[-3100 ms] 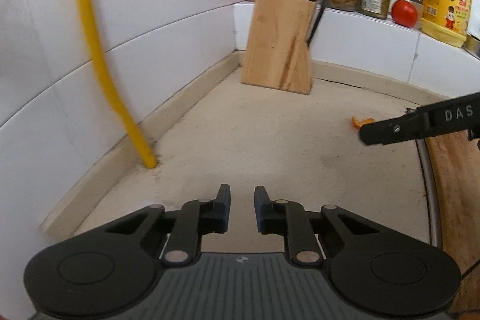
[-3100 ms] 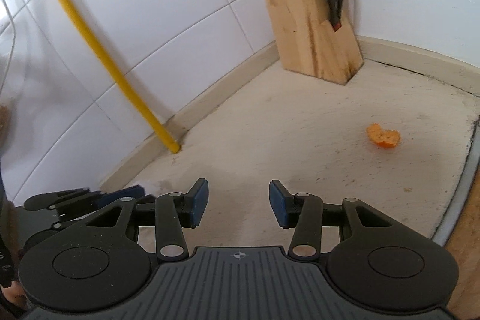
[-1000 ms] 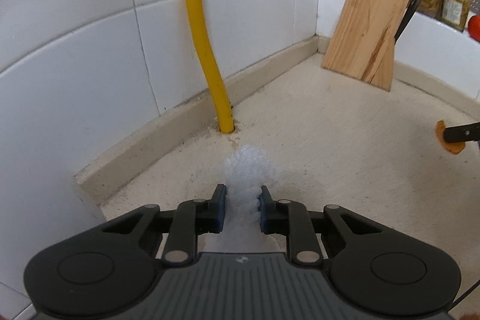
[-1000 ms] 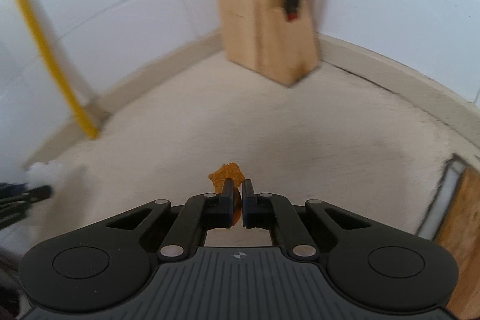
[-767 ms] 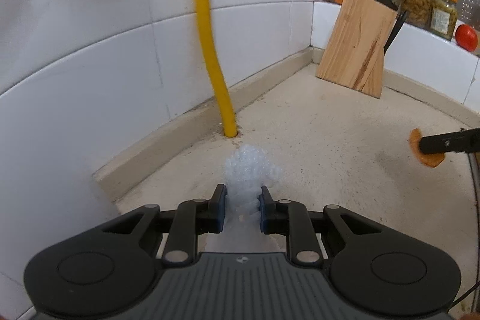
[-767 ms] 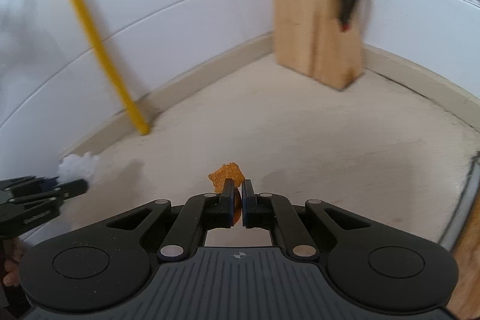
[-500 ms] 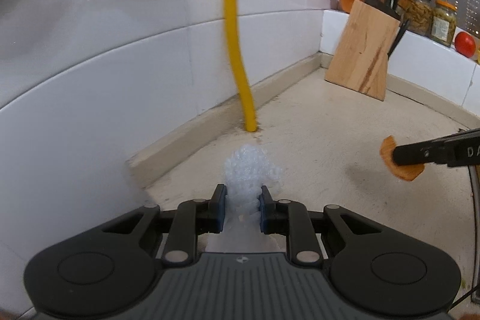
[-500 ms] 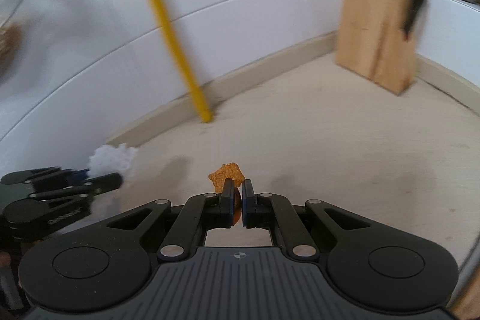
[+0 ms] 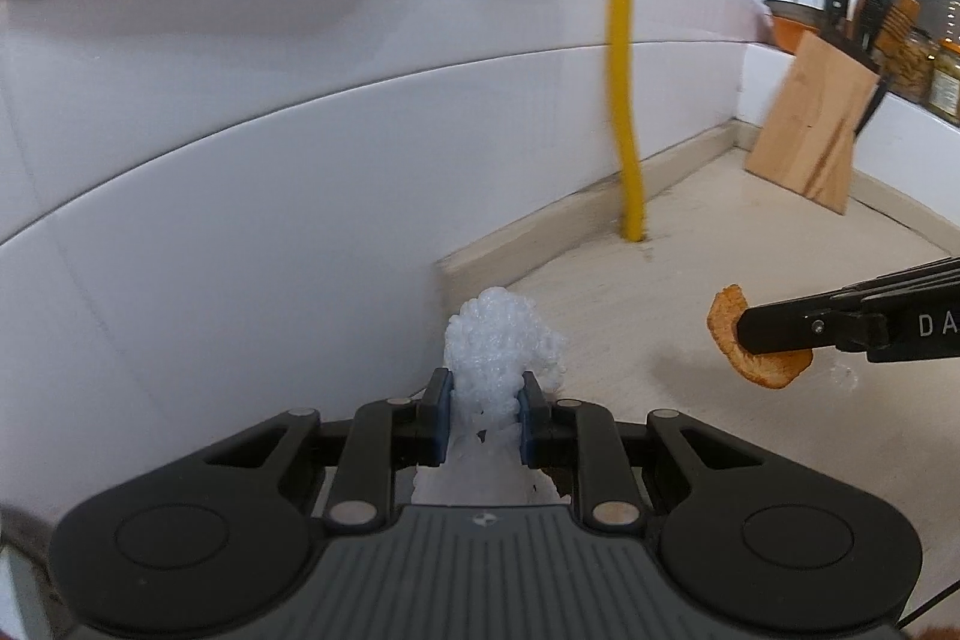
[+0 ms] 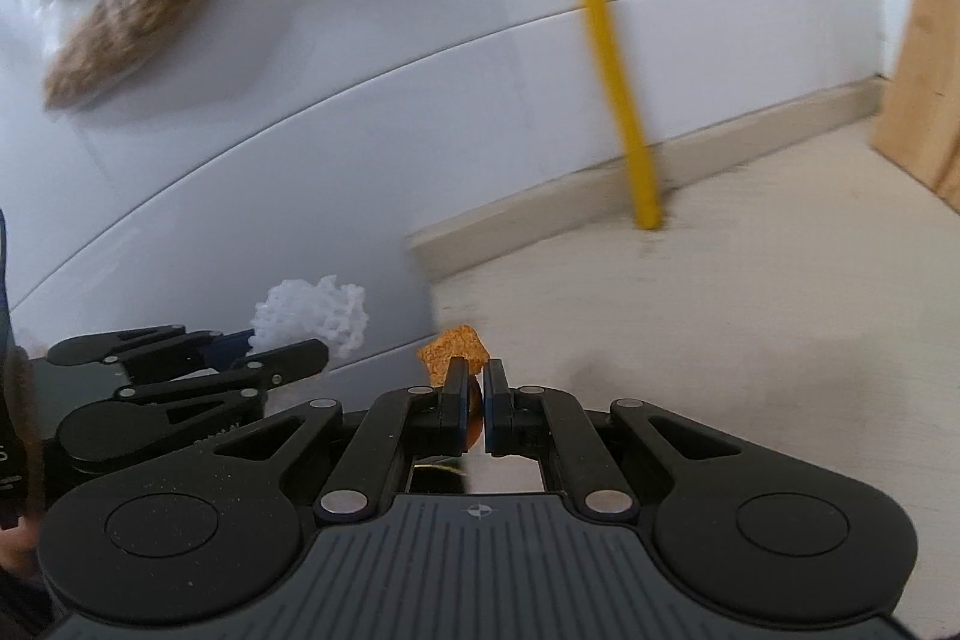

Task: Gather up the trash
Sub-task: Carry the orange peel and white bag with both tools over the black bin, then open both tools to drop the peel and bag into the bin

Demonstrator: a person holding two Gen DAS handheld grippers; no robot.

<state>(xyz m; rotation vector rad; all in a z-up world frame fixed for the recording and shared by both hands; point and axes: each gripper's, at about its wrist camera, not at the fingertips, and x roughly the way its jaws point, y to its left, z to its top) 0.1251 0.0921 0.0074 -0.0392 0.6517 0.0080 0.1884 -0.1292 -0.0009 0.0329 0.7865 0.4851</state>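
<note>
With the left gripper [image 9: 480, 415] clamping white plastic wrap [image 9: 501, 340] and the right gripper [image 10: 471, 400] pinching orange peel [image 10: 454, 349], both scraps are collected; dumping them remains

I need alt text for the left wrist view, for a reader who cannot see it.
The left tongs grip a white crumpled wad above a beige counter. At right, the right tongs hold an orange peel; a yellow pipe runs down the white tiled wall.

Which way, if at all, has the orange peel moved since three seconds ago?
Yes. The orange peel, then lying on the counter near the knife block, is now lifted in the right tongs, beyond the yellow pipe.
</note>
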